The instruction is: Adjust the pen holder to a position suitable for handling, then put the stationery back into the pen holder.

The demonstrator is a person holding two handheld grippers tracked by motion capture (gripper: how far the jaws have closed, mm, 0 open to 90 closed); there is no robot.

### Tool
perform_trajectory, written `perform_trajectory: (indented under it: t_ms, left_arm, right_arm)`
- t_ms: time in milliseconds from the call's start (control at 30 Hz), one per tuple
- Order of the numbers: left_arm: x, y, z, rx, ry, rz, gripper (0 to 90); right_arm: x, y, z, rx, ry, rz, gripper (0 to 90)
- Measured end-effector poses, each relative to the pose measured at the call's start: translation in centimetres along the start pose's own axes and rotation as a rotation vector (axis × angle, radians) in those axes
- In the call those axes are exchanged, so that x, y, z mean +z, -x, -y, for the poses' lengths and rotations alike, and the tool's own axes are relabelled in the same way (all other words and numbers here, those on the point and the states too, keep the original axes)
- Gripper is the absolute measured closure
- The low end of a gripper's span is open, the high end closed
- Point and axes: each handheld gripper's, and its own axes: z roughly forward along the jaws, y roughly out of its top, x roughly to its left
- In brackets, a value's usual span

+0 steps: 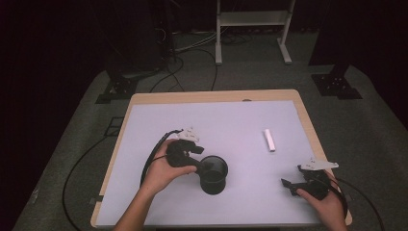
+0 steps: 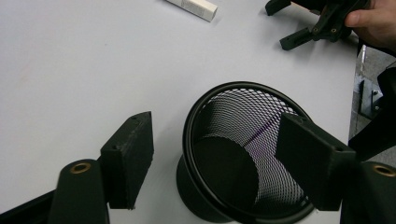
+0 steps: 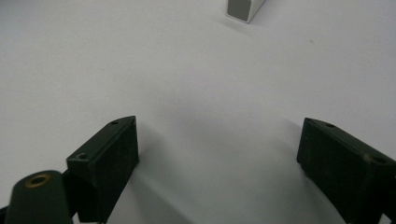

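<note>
On the table, an upright black mesh cup [image 1: 213, 174], left gripper's [image 2: 219, 154] parted jaws astride its rim, gripping nothing.

Black metal-mesh cup [image 2: 243, 154] with glossy rim stands on the matt, smooth table [image 1: 231, 120].

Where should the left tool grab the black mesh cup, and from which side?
Grip the rim wall of the mesh cup, coming from above on its left side. It stands upright with its mouth open and empty, so one jaw can drop inside, the other outside. The left tool, open, already straddles that wall.
</note>
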Motion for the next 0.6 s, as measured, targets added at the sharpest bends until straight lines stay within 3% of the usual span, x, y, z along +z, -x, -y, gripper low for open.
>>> perform_trajectory:
  t_ms: [300, 600]
  left_arm:
    - [-2.0, 0.3, 0.8, -0.013, 0.033, -0.040, 19.4]
    - [-4.2, 0.0, 3.1, -0.047, 0.064, -0.081, 14.6]
  right_arm:
    - [0.0, 0.0, 0.0, -0.002, 0.000, 0.000, 11.7]
    - [0.0, 0.0, 0.0, -0.002, 0.000, 0.000, 11.7]
